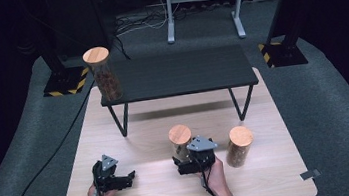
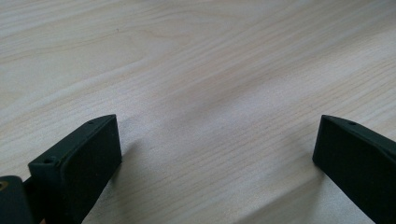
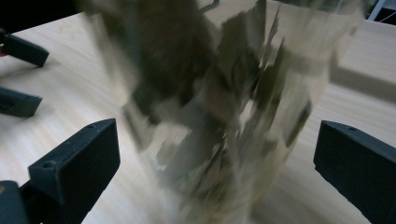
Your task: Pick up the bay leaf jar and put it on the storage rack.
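A pale wooden table (image 1: 139, 193) sits on grey carpet, carrying a low black shelf (image 1: 179, 74) on thin metal legs across its far half. At the shelf's left end stands a tall glass jar (image 1: 104, 75) with a wooden lid and brown contents. Nearer the person, two shorter lidded jars stand on the tabletop: the middle jar (image 1: 180, 140), just in front of the right gripper (image 1: 187, 166), and the right jar (image 1: 239, 146), just beside that gripper's outer side and apart from it. In the right gripper view the middle jar (image 3: 219, 107) looms close and blurred between the two black jaws, its glass showing dark leafy pieces inside; the jaws stand wide on either side of it with table showing between each jaw and the glass, so nothing is gripped. The person's right hand (image 1: 216, 176) holds that gripper from below, a cable trailing past the wrist. To the left, well apart from the jars, the left gripper (image 1: 124, 180) rests low over bare wood, held by the left hand (image 1: 96, 195). In the left gripper view its jaws are spread wide over the table (image 2: 210, 93), holding nothing.
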`<state>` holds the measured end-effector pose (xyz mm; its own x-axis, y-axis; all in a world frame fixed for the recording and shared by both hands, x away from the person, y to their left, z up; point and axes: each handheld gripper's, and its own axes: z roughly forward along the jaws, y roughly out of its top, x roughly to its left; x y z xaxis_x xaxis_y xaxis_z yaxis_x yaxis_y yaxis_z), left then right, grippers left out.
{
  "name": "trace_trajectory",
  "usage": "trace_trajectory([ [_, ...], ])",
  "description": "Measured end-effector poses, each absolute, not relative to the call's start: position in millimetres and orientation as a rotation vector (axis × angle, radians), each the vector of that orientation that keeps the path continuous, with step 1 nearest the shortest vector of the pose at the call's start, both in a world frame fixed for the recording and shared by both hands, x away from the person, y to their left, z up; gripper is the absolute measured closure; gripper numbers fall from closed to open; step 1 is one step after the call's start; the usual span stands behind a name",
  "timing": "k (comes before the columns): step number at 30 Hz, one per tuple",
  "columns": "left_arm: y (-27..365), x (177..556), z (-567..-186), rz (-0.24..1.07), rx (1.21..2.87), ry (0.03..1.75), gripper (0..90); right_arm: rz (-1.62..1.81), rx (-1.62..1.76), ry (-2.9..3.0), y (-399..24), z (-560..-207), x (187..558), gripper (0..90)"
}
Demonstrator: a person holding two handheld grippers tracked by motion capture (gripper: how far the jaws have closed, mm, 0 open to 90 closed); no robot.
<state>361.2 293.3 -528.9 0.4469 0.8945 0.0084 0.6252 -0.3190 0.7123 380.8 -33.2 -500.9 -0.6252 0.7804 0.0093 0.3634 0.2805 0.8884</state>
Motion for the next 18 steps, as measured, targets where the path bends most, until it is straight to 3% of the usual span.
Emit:
trace_trajectory([
  [18, 293.5, 361.6, -529.0, 0.533, 2.057, 1.267, 0.5, 1.366, 0.984, 2.073, -26.2, -501.9, 395.0, 2.3],
])
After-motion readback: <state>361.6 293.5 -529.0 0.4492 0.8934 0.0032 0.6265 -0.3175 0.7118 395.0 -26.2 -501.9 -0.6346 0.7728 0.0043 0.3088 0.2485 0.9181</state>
